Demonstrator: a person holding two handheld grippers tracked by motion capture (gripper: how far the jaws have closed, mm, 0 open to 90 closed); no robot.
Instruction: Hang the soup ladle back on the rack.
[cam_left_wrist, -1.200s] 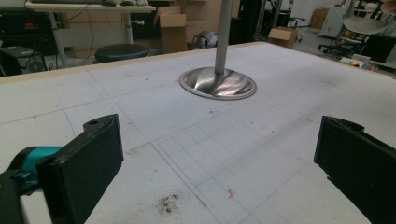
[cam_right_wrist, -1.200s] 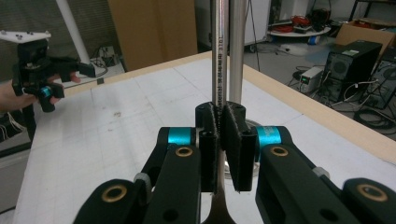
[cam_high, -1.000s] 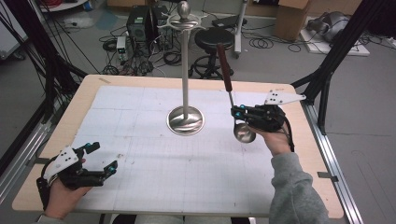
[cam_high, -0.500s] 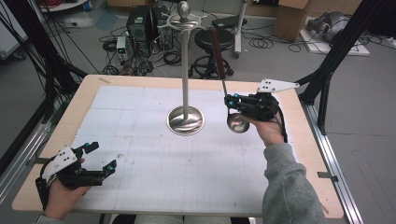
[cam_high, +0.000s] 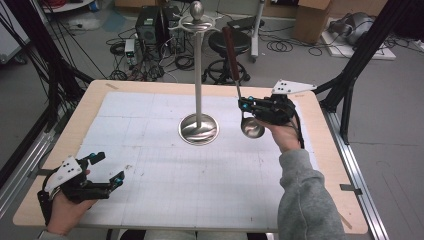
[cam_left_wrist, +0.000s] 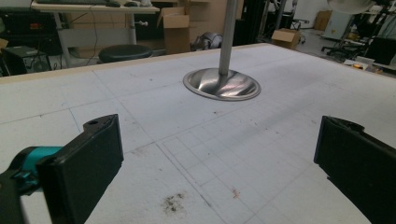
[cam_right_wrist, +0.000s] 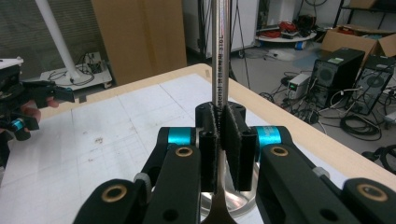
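Standing upright, the ladle (cam_high: 239, 92) is pinched between right tongs (cam_high: 245, 105).

One ladle (cam_high: 250, 126), bowl down and wooden handle up, is clamped between the right gripper (cam_high: 245, 106)'s closed jaws. One metal utensil stand (cam_high: 198, 127) rises just beside that gripper, toward the table's middle. Two grippers are in play; the left gripper (cam_high: 107, 170), jaws spread and holding nothing, sits well apart from stand and ladle. One white gridded mat (cam_high: 200, 175) lies beneath both.
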